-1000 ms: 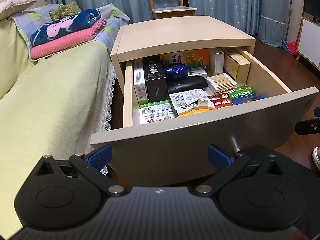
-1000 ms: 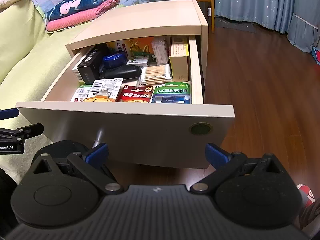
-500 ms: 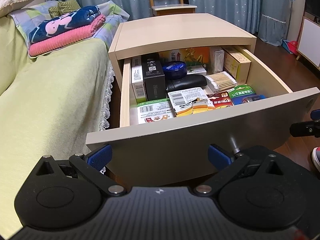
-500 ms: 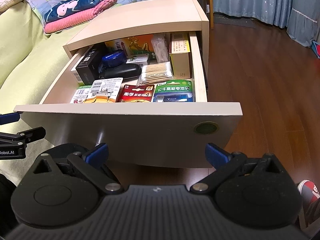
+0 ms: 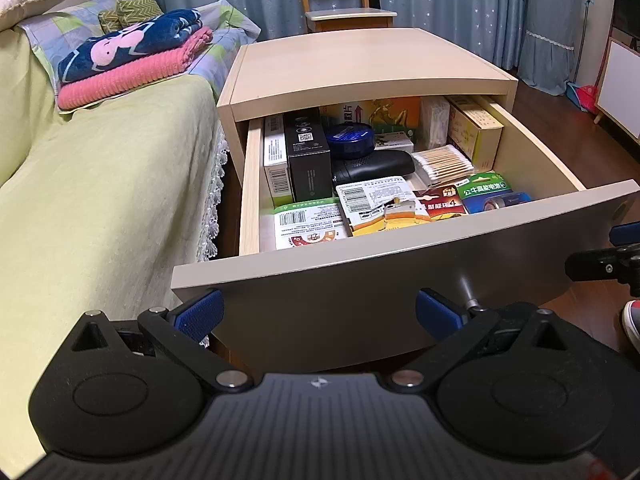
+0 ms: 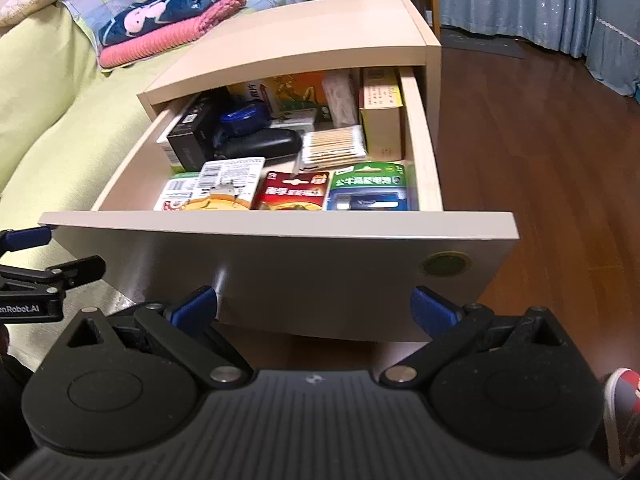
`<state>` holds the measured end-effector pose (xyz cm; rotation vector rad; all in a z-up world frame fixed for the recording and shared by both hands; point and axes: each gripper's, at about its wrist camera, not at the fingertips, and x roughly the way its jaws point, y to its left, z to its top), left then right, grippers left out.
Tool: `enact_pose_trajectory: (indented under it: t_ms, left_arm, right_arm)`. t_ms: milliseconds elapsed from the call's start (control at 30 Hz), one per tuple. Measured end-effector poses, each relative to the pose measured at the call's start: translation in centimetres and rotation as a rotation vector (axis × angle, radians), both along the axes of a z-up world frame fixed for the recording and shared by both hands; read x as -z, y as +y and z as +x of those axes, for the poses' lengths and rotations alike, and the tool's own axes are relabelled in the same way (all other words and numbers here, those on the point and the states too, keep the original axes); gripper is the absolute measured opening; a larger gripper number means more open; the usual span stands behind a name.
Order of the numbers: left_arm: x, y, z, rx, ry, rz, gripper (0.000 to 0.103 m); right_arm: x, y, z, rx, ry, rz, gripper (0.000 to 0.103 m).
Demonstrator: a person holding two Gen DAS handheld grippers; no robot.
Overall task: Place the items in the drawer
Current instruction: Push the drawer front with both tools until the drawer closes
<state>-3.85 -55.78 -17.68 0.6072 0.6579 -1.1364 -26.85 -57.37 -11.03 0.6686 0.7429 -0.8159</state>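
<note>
Nearest: left gripper, blue pads spread wide, nothing between them, hovering just in front of the drawer front. Right gripper likewise spread wide and empty, low before the same panel, its left pad near the small metal knob. Round lock hole toward the panel's right end.

Behind the panel: drawer pulled well out of the pale wood nightstand, packed nearly wall to wall. Along the front edge, left to right: white and green packet with barcode, yellow blister card, red battery card, green battery pack in the front right corner. Mid-drawer: white box against the left wall, black box beside it, black case lying flat, bundle of cotton swabs. Farther back: blue round tin on the case's rear, yellow carton along the right wall, orange and green box under the nightstand top's overhang.

Little bare floor inside; only thin strips beside the walls. Left of the nightstand, a green-covered bed close by, folded blankets at its far end. Right of it, open wood floor running back to blue curtains.
</note>
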Motion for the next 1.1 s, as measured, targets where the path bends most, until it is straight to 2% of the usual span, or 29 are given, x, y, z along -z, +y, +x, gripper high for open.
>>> enact_pose_trajectory:
  t_ms: [1100]
  left_arm:
    - [1.2, -0.8, 0.1, 0.0, -0.004, -0.029, 0.102]
  right_arm:
    - [0.4, -0.4, 1.9, 0.052, -0.037, -0.067, 0.102]
